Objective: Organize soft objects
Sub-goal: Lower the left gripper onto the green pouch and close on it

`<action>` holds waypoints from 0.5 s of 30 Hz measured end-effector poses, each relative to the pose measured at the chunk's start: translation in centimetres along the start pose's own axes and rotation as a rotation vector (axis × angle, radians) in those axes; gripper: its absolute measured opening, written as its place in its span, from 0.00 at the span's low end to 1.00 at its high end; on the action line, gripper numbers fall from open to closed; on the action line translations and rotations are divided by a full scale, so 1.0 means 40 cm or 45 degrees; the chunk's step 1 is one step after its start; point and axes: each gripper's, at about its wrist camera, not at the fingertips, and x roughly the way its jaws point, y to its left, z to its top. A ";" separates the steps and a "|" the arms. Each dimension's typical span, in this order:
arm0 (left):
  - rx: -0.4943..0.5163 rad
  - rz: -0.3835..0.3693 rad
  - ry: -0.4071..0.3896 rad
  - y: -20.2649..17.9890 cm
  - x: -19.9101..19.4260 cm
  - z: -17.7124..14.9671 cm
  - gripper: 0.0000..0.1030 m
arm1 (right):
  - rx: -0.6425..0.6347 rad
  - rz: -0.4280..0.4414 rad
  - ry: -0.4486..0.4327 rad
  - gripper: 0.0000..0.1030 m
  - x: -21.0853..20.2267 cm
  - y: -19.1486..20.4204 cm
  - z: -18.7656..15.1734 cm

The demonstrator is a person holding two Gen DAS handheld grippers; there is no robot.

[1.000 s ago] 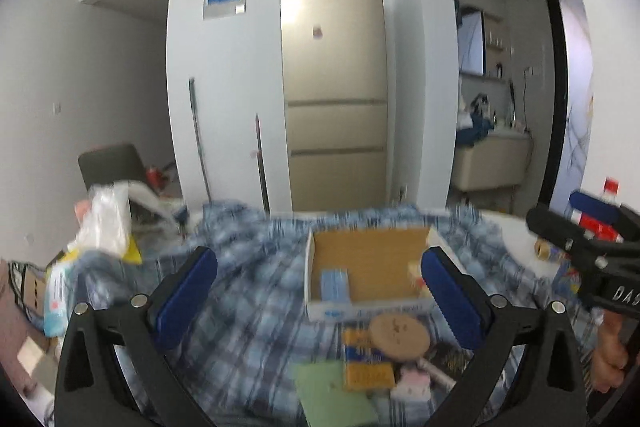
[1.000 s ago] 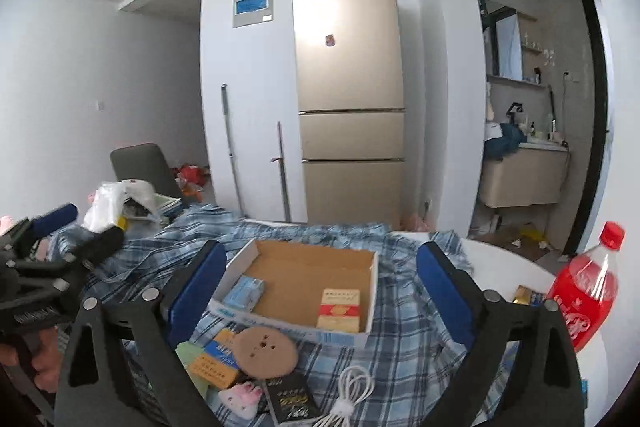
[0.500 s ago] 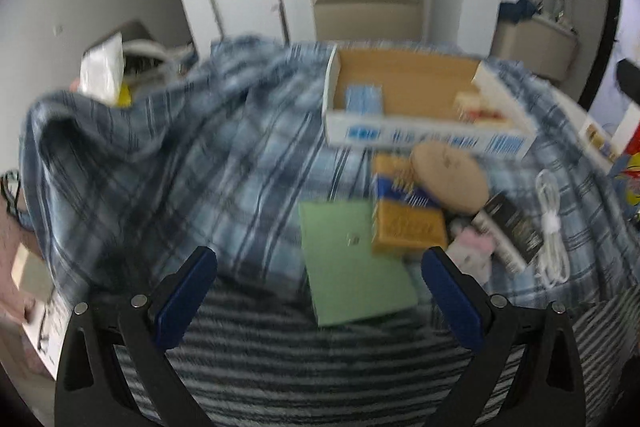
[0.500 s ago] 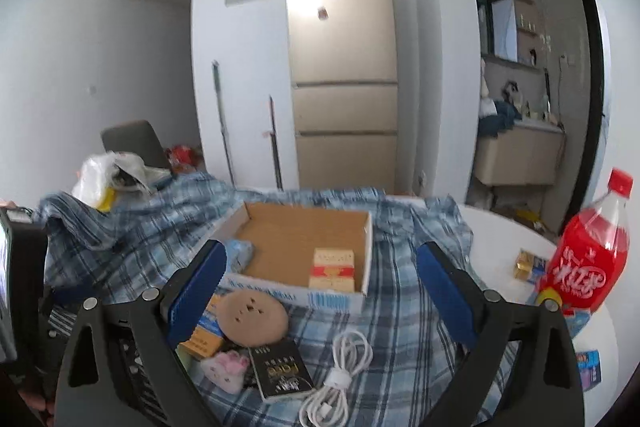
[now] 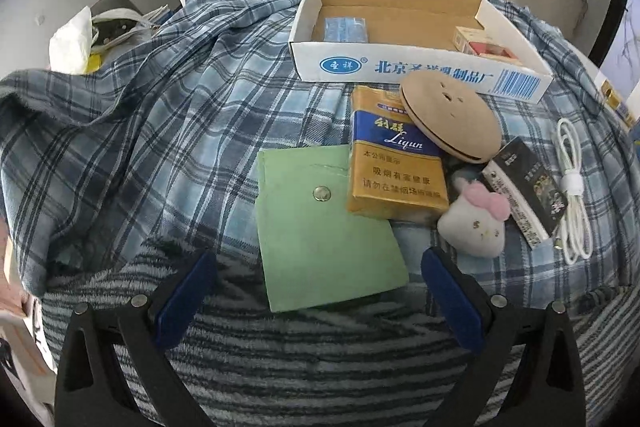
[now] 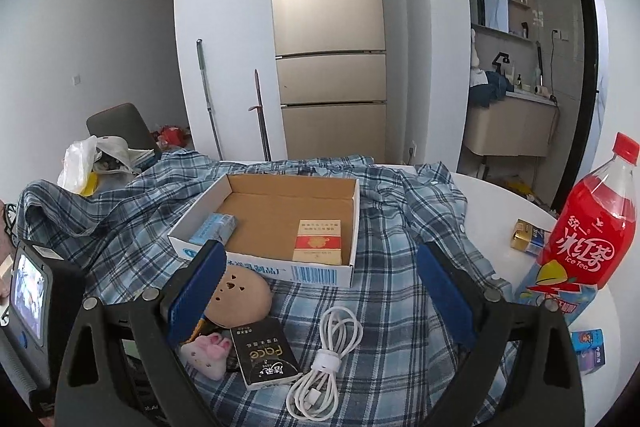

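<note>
Two grippers, both spread wide and holding nothing. Going left to right: the left gripper (image 5: 316,291) hangs over the near edge of the green pouch (image 5: 320,227), probably lined up to grab it first; then the yellow pack (image 5: 394,167), the plush (image 5: 474,223) and cable (image 5: 572,187). Right gripper (image 6: 318,291) faces the box (image 6: 272,211), likely where stuff goes, bottle (image 6: 592,227) far right
</note>
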 end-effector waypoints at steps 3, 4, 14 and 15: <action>0.019 -0.020 0.024 0.000 0.011 0.002 1.00 | 0.011 0.001 0.003 0.93 0.000 -0.005 0.001; 0.034 -0.023 0.027 -0.002 0.012 0.001 1.00 | 0.009 -0.001 0.004 0.93 0.001 -0.007 0.002; 0.091 -0.101 0.088 0.024 0.023 0.011 0.72 | -0.003 -0.034 0.040 0.93 0.023 -0.003 -0.004; 0.101 -0.114 0.088 0.031 0.019 0.011 0.71 | 0.000 -0.036 0.045 0.93 0.026 -0.004 -0.005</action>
